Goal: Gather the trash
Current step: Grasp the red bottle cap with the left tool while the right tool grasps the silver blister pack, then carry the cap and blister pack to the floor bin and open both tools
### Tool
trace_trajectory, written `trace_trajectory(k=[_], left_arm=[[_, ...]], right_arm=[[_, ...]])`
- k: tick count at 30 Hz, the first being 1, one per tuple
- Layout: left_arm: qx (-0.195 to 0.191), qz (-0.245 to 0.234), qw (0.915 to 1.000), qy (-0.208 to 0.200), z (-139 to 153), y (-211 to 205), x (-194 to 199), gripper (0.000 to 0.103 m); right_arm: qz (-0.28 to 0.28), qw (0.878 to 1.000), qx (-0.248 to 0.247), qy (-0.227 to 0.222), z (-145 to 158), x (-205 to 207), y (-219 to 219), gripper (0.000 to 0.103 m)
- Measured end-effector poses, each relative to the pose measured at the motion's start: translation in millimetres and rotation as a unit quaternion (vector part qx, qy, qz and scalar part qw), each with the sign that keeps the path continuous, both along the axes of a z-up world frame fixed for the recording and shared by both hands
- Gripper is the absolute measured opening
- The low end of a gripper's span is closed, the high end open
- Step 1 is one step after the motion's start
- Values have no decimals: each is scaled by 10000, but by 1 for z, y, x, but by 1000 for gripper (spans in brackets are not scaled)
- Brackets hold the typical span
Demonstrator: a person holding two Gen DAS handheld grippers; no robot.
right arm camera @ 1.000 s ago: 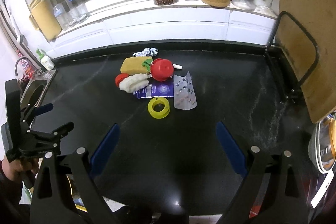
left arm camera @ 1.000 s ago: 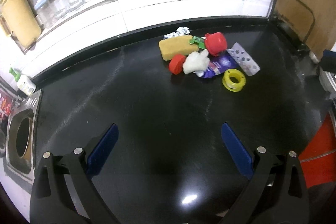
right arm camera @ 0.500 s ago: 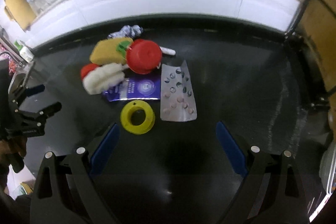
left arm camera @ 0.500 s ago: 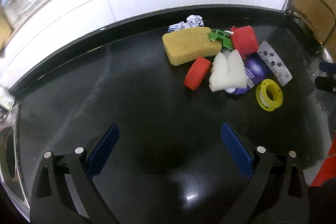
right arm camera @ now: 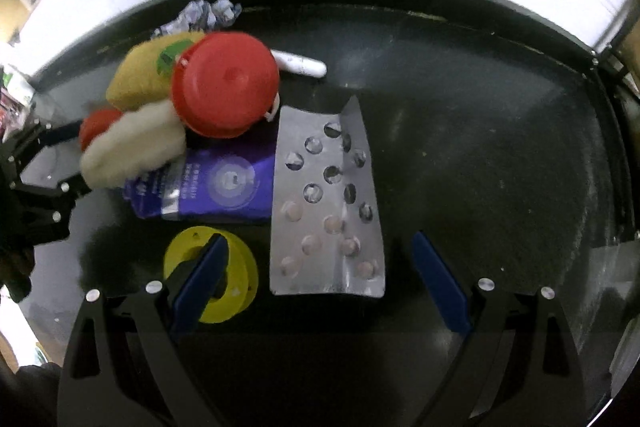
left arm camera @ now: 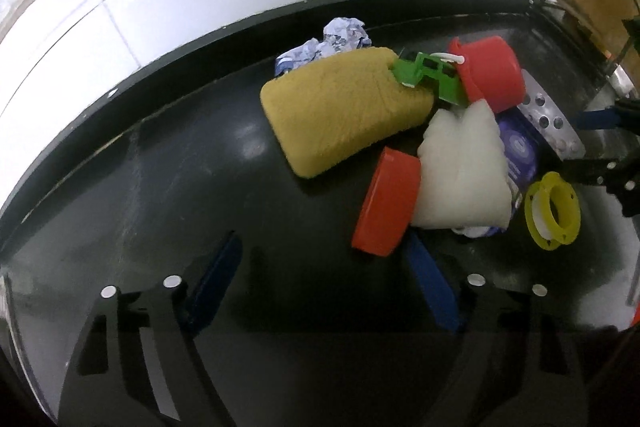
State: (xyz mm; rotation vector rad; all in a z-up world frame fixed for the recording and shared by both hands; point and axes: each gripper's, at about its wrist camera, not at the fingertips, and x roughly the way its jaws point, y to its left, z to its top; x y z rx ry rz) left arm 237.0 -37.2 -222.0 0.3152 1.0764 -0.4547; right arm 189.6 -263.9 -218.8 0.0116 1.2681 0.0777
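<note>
Both tongs are held wide open and empty: the left gripper near the red lid, the right gripper around the blister pack. Nothing is collected yet; the whole trash pile is left on the black counter

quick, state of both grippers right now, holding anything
left gripper: open, holding nothing, beside the red cap.
right gripper: open, holding nothing, around the blister pack.
</note>
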Motion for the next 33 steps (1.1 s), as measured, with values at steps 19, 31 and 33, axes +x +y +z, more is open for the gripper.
trace_trajectory(k=[19, 31, 33], left_arm=[[-67, 184, 9998, -16, 13, -5, -11, 16], [-100, 1168, 9931, -74, 69, 34, -78, 16], [-94, 1334, 9910, -63, 78, 39, -94, 16]], right_arm=[[-219, 9994, 260, -101, 1, -5, -19, 41], [-45, 9978, 258, -605, 58, -40, -11, 40], [41, 9972, 277, -692, 69, -51, -6, 40]])
